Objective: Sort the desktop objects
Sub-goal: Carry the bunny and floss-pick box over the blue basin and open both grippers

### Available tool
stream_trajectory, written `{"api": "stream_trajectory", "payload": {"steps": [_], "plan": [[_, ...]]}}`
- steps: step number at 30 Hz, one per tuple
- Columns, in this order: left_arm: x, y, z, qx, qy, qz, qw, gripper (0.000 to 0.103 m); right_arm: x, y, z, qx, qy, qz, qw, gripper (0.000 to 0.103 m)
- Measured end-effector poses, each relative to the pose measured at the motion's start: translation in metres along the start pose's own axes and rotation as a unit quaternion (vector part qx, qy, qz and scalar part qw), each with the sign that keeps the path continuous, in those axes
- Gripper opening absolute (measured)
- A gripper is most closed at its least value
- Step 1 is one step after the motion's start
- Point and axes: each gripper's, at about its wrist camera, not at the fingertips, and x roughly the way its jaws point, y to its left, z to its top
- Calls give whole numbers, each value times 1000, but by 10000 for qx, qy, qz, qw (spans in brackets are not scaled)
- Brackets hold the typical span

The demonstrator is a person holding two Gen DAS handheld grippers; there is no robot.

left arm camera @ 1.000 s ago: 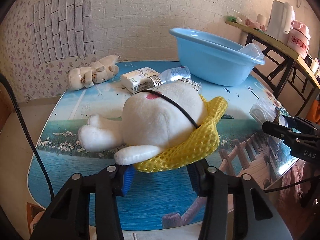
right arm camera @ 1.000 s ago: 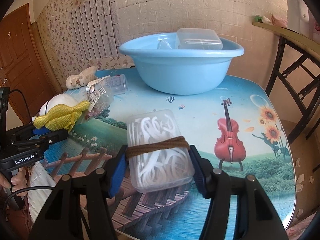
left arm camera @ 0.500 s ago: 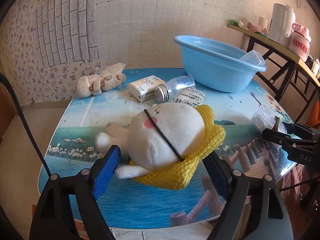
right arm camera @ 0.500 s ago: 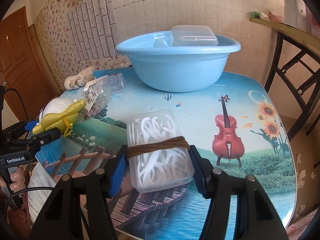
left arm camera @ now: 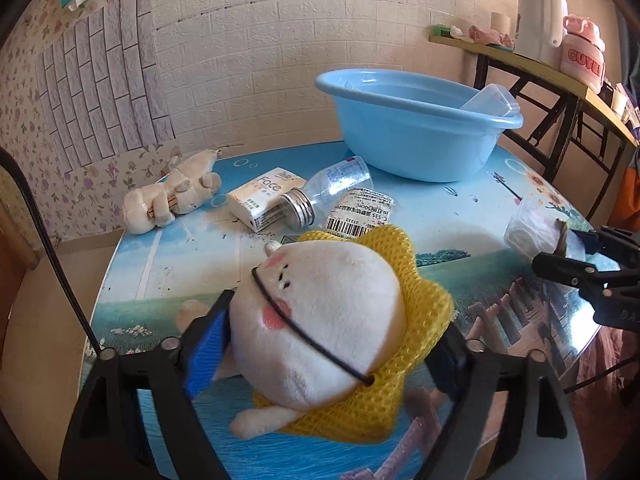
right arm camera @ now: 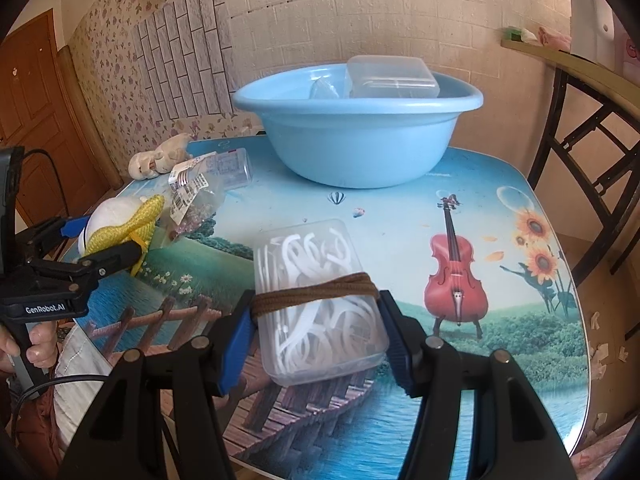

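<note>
The left gripper (left arm camera: 328, 356) clamps a white plush toy in yellow mesh (left arm camera: 332, 320); the right gripper (right arm camera: 320, 344) grips a clear plastic box of white floss picks (right arm camera: 318, 304), light-blue plastic basin (right arm camera: 356, 136) ahead.

My blue pads press a soft fuzzy plush toy (left arm camera: 320, 320) in rough yellow mesh cloth, my other tool holds a clear smooth plastic box (right arm camera: 320, 304) tied with brown matt cord, over the glossy printed table (right arm camera: 520, 360).

A home: floral wallpaper (left arm camera: 24, 92) at 10 o'clock, a kettle (left arm camera: 540, 12) on a shelf (left arm camera: 532, 62) at 2 o'clock.
</note>
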Motion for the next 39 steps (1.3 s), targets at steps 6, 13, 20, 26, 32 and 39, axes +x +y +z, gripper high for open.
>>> {"api": "stream_trajectory", "payload": {"steps": [6,13,20,26,32,39], "plan": [[-15,6,5,-151,-164,-48,9997,69,-20,-5,9,82,-265,-1,9996,58],[-53,12,34,-323,-652,-209,9971,69,-55,-20,38,232,-885,-71,9958,58],[-55,5,73,-320,-887,-330,9950,71,-48,-41,68,372,-1040,-211,9937,58],[-38,-3,107,-230,-963,-350,9945,72,-31,-50,85,421,-1060,-174,9933,58],[-17,-16,141,-52,-1038,-467,9935,72,-10,-60,105,397,-1039,-127,9937,58],[12,-34,173,107,-1021,-626,9927,75,15,-74,131,370,-1059,-134,9936,58]]}}
